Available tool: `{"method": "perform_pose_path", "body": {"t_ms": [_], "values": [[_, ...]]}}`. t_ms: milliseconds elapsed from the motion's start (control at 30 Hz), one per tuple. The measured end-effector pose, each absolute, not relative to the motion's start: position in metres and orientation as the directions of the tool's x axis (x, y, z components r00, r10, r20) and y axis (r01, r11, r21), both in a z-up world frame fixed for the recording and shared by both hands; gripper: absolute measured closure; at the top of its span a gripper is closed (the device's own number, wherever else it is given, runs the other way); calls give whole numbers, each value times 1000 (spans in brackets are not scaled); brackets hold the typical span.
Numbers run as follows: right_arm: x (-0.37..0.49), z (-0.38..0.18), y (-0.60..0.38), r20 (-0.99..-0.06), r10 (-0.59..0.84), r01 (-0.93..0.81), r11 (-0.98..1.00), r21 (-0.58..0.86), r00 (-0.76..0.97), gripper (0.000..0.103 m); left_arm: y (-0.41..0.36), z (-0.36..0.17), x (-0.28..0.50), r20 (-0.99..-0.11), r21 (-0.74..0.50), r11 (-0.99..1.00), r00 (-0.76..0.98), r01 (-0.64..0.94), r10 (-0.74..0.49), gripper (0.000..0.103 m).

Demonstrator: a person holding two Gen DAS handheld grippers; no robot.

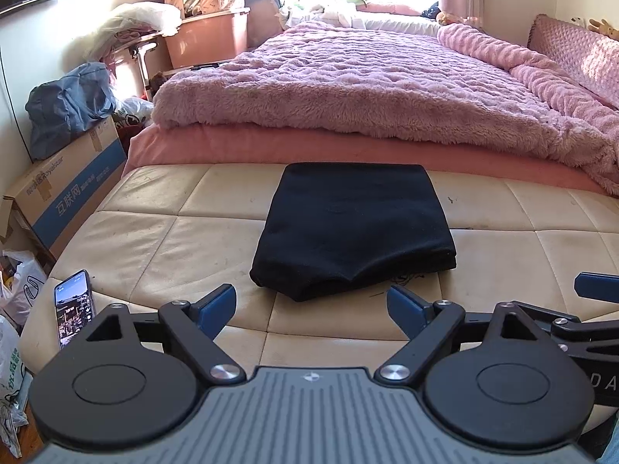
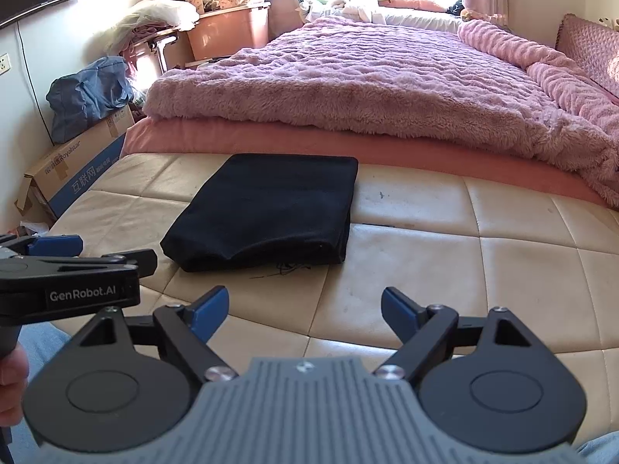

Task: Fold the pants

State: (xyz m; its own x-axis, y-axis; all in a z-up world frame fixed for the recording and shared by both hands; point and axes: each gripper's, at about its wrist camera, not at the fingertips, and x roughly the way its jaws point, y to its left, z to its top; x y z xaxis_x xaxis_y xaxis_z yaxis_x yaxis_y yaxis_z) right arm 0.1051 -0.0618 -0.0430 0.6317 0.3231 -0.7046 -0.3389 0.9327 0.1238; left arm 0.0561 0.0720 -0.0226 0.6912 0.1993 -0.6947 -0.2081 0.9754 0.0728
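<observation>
Two views, one relation. Left wrist: my left gripper (image 1: 311, 307) is spread wide and empty; the pants (image 1: 354, 228), already a compact black stack on the cushion (image 1: 154, 239), lie at 12 o'clock just past the fingertips, folded edge nearest, long axis running away from me. A phone (image 1: 74, 306) sits at 9 o'clock.

Right wrist: my right gripper (image 2: 303, 309) is likewise spread and empty; the pants (image 2: 271, 208) lie at 11 o'clock, apart from the fingertips. Left looks nearer, judging by framing. Fold looks finished.
</observation>
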Motion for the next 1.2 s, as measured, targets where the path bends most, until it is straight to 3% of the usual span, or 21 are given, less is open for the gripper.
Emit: {"method": "perform_pose_path", "body": {"t_ms": [1200], "values": [[108, -30, -69, -684, 333, -338, 932, 133, 649, 21, 74, -3, 64, -670, 103, 973, 709, -204, 220, 1]]}}
